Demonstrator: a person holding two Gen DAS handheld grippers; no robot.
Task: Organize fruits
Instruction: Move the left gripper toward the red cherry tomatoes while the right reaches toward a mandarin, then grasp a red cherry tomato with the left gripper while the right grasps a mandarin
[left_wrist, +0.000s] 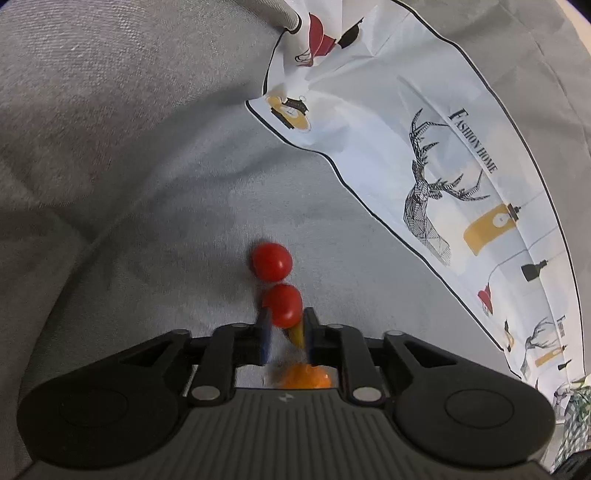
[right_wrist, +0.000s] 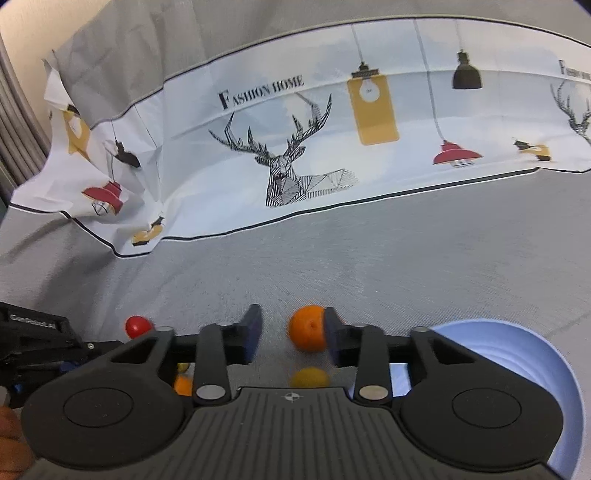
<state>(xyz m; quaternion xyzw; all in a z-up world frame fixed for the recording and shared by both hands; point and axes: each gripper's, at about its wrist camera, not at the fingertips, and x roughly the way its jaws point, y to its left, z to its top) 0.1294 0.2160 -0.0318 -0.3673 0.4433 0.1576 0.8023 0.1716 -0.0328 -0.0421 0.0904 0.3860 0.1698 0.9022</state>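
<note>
In the left wrist view my left gripper (left_wrist: 285, 325) is closed around a red cherry tomato (left_wrist: 283, 304) at its fingertips. A second red tomato (left_wrist: 271, 260) lies on the grey cloth just beyond. A yellow fruit (left_wrist: 297, 336) and an orange one (left_wrist: 304, 376) show blurred under the jaws. In the right wrist view my right gripper (right_wrist: 291, 330) is open, with an orange (right_wrist: 308, 326) against its right finger (right_wrist: 334, 336). A yellow fruit (right_wrist: 309, 376) lies below it. A light blue bowl (right_wrist: 517, 354) sits at the right.
A white cloth printed with deer and lamps (right_wrist: 295, 147) hangs behind the grey surface and shows in the left wrist view (left_wrist: 443, 166) too. The left gripper's body (right_wrist: 40, 343), a red tomato (right_wrist: 137, 325) and small orange fruit (right_wrist: 183, 384) show at left.
</note>
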